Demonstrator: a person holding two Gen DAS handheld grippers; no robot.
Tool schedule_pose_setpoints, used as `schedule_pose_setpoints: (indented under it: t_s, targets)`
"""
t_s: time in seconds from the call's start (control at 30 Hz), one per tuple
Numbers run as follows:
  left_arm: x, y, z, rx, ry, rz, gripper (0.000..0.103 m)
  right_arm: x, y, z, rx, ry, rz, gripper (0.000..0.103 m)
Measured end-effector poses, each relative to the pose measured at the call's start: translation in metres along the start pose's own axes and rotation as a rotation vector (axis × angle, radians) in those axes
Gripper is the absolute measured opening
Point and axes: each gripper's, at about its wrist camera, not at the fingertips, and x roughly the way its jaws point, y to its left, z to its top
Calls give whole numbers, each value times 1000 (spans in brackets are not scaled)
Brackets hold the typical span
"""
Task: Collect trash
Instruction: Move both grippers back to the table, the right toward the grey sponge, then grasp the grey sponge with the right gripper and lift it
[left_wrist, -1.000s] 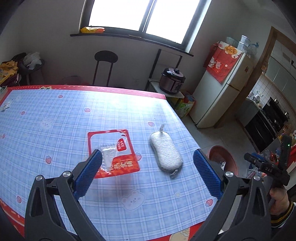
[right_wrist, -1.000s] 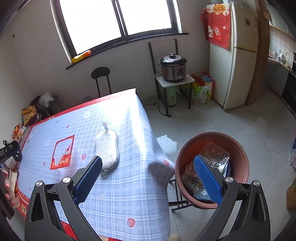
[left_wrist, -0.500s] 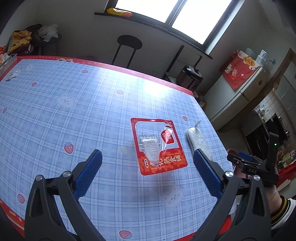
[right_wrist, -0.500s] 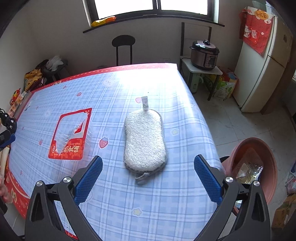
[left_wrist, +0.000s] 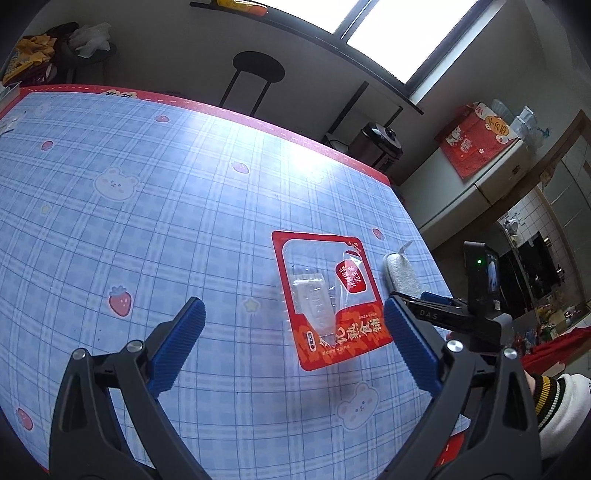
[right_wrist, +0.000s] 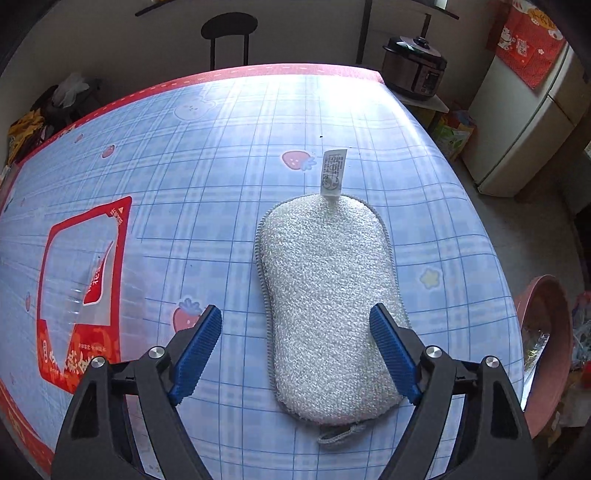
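Observation:
An empty red and clear food packet (left_wrist: 328, 295) lies flat on the blue checked tablecloth (left_wrist: 147, 221); it also shows in the right wrist view (right_wrist: 81, 295) at the left. A grey-white scrubbing sponge (right_wrist: 328, 306) with a white tag lies to its right, and shows in the left wrist view (left_wrist: 400, 275). My left gripper (left_wrist: 291, 336) is open above the cloth, just short of the packet. My right gripper (right_wrist: 295, 350) is open, low over the sponge's near end, its jaws either side of it.
A reddish-brown basin (right_wrist: 546, 354) with plastic wrappers in it stands on the floor past the table's right edge. Beyond the table stand a black stool (right_wrist: 229, 33), a rice cooker (right_wrist: 413, 72) on a stand and a fridge (right_wrist: 532, 122).
Both grippers have moved in over the table. The right one swung from the basin to the sponge and came down close. The left one moved left and nearer to the packet.

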Motion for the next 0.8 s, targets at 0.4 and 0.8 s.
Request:
schedule_pose_setpoints:
  t_s: [0.4,0.8]
  targets:
    - [11,4,-3,-17,27,-7,91,12,14,-2,-76,-26,-105,83]
    - [13,-9,-8,-3,37,-8,90,6,-3,2,-104,-40,-98,57]
